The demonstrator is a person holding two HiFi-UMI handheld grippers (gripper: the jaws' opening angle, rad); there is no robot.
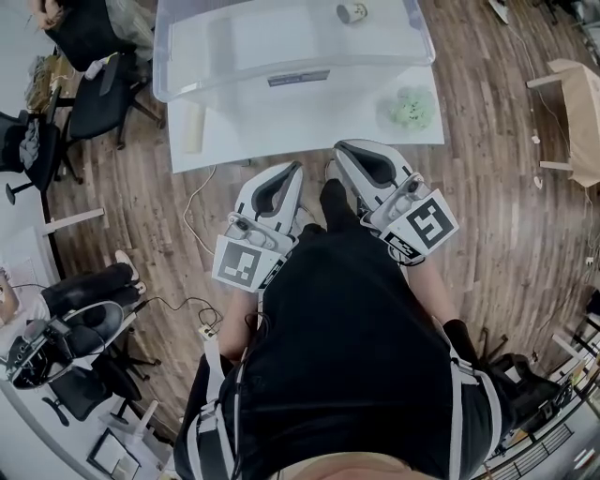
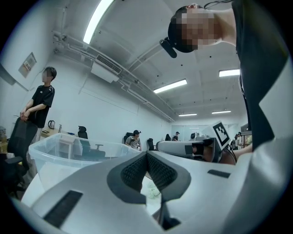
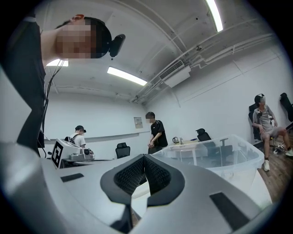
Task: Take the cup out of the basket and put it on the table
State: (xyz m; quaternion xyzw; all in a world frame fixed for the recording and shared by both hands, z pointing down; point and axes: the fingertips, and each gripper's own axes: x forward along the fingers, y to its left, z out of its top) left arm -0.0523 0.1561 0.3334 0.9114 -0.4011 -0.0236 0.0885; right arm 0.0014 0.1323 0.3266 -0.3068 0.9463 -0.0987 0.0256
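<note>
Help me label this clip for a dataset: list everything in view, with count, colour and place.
bin: one, clear, on the table's far part
cup: one, whitish, inside the bin, far right
table: one, white, ahead of the person
green lump: one, pale green, on the table, nearer than the bin, right side
chairs: at least two, black, left of the table
cable: one, white, on the floor, left
floor: brown wood
bystanders: several, around the room
left claw: white and grey, shut, empty, by the table's near edge
right claw: same colours, shut, empty, by the table's near edge
</note>
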